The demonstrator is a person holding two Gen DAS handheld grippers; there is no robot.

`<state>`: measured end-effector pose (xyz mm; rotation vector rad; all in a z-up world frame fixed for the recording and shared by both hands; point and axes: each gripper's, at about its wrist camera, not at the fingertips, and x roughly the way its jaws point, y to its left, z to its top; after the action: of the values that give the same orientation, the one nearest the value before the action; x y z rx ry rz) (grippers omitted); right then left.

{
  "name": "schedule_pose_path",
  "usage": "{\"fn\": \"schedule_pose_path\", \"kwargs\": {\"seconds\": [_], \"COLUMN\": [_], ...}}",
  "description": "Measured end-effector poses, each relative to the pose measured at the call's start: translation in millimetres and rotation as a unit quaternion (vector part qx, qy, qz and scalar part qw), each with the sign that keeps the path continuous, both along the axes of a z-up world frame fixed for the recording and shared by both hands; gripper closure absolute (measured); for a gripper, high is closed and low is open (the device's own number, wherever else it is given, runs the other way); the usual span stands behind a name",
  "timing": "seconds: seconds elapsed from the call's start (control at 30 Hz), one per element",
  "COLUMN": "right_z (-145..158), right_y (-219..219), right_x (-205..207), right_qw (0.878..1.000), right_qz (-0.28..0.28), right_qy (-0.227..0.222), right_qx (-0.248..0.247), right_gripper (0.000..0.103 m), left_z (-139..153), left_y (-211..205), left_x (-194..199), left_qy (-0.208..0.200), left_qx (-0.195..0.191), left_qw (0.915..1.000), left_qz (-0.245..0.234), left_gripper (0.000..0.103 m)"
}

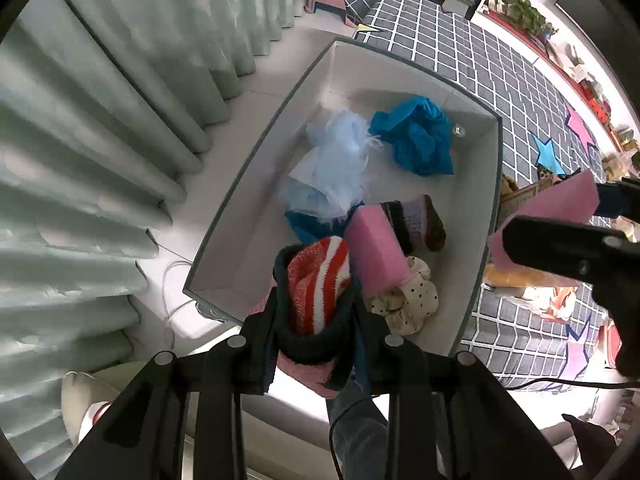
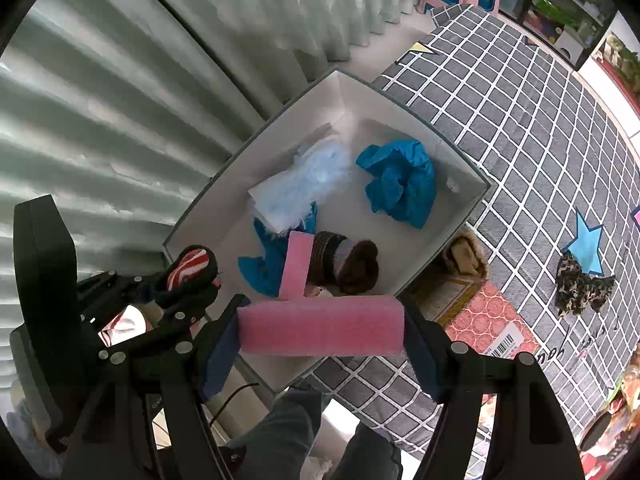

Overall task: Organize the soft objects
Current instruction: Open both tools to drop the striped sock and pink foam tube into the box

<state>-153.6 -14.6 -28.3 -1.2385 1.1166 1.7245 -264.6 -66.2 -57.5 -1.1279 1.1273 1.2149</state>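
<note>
My left gripper (image 1: pixel 316 300) clamps a red-striped sock (image 1: pixel 320 280) above the white box (image 1: pixel 476 208); my right gripper (image 2: pixel 320 332), beside it, grips a pink foam block (image 2: pixel 320 330) endwise.

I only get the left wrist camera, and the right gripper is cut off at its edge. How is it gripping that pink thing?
Observer: The right gripper is shut on the pink foam block, one finger at each end, with the block lying crosswise.
Operator: Is anything soft not yet put away?
Observer: Yes, a leopard-print cloth lies on the checked mat, just below the blue star.
Operator: Anything closer in?
Observer: A tan furry item sits on the mat right beside the outside of the box.
</note>
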Motion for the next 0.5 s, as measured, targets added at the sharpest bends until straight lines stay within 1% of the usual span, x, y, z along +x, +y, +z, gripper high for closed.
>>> {"fn": "schedule_pose_path", "kwargs": {"seconds": [0.5], "right_z": [-4.7], "right_y": [3.8], "right_x": [-2.0], "right_qw": [1.0], "right_qz": [0.0], "right_qy": [0.006], "right_qx": [-0.006], "right_gripper": [0.029], "left_z": [-6.2], "left_y": [1.6], "left_x": [0.8], "left_qy": [0.001], "left_qx": [-0.008], "left_qw": [1.0], "left_qz": [0.001], "left_gripper": [0.07]}}
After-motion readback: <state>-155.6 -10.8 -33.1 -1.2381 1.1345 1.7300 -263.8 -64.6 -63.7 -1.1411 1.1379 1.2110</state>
